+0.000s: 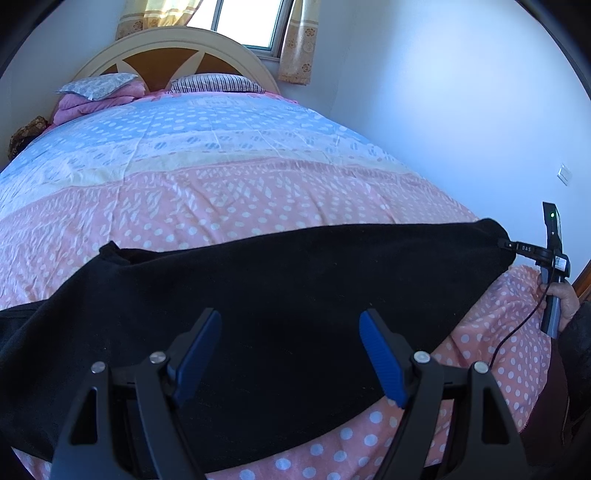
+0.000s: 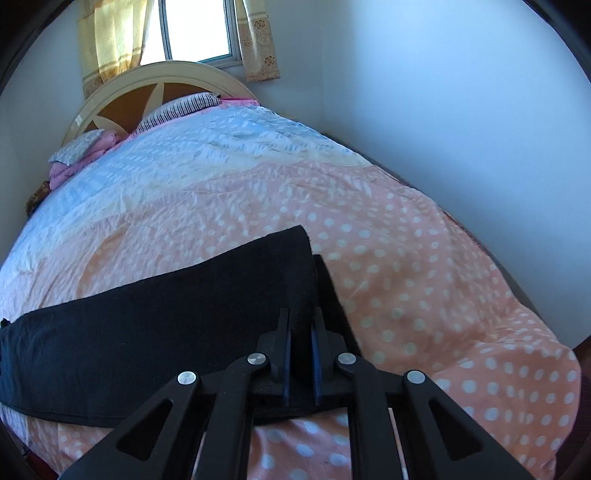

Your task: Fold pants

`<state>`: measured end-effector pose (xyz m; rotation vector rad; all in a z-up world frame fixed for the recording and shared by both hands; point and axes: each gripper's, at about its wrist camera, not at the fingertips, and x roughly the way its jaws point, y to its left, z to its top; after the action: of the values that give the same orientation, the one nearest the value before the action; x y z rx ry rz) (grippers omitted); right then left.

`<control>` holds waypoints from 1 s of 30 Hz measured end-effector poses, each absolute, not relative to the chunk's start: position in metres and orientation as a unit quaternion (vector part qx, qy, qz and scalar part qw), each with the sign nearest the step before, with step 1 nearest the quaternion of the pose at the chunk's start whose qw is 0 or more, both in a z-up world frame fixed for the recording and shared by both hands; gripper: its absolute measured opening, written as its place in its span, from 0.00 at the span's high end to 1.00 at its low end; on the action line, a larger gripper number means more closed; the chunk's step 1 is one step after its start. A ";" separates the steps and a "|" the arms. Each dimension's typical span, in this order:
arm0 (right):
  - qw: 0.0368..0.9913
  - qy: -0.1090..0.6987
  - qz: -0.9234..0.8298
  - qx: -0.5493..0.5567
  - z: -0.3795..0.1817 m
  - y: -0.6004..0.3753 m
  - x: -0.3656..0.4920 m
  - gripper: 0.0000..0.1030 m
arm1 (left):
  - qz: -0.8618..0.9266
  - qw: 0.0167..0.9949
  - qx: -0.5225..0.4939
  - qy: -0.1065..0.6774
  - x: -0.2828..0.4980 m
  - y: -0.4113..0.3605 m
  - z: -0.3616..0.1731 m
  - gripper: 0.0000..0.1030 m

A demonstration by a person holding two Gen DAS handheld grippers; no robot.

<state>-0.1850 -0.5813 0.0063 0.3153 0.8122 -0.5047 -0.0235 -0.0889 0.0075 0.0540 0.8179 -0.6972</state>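
Black pants (image 1: 280,295) lie stretched sideways across the near end of the bed, on the pink dotted quilt (image 1: 221,199). My left gripper (image 1: 290,332) is open, its blue pads (image 1: 380,362) wide apart just above the middle of the pants, holding nothing. My right gripper (image 2: 300,332) is shut on the right end of the pants (image 2: 184,325), with black cloth pinched between its blue pads (image 2: 315,354). In the left wrist view the right gripper (image 1: 517,248) shows at the far right, clamped on the cloth's end and lifting it slightly.
The bed fills both views, with pillows (image 1: 218,83) and a cream headboard (image 1: 177,40) at the far end under a window (image 1: 247,22). A white wall (image 1: 461,110) runs along the right side. The bed's near edge drops off below the pants.
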 end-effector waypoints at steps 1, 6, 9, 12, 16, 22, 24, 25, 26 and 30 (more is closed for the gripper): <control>0.870 0.399 -0.253 0.143 0.005 -0.584 -0.185 0.92 | -0.332 0.859 0.025 0.388 -0.024 -0.089 0.008 0.22; 0.856 0.414 -0.275 0.140 -0.023 -0.597 -0.182 0.92 | -0.330 0.858 0.031 0.391 -0.024 -0.090 0.005 0.22; 0.862 0.404 -0.278 0.128 -0.024 -0.596 -0.178 0.89 | -0.327 0.862 0.038 0.386 -0.024 -0.089 0.006 0.22; 0.857 0.406 -0.280 0.151 -0.015 -0.602 -0.186 0.55 | -0.324 0.863 0.042 0.385 -0.023 -0.083 0.004 0.22; 0.870 0.287 -0.310 0.256 0.016 -0.614 -0.230 0.36 | -0.314 0.868 0.073 0.379 -0.027 -0.073 -0.003 0.22; 0.900 0.217 -0.265 0.270 0.060 -0.565 -0.224 0.36 | -0.293 0.888 0.074 0.346 -0.033 -0.026 0.001 0.22; 0.925 0.246 -0.147 0.250 0.067 -0.517 -0.185 0.36 | -0.278 0.898 0.062 0.336 -0.032 -0.005 0.004 0.22; 0.931 0.265 -0.083 0.239 0.070 -0.487 -0.160 0.36 | -0.272 0.901 0.056 0.333 -0.031 0.004 0.006 0.22; 0.932 0.278 -0.035 0.228 0.072 -0.462 -0.139 0.36 | -0.260 0.907 0.048 0.329 -0.029 0.017 0.009 0.22; 0.912 0.332 0.147 0.190 0.070 -0.343 -0.050 0.51 | -0.202 0.926 0.028 0.317 -0.019 0.069 0.018 0.22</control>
<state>-0.0498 -0.3435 0.0695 0.3911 0.6837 0.3026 -0.0191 0.0687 0.0183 0.0578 0.6505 -0.4138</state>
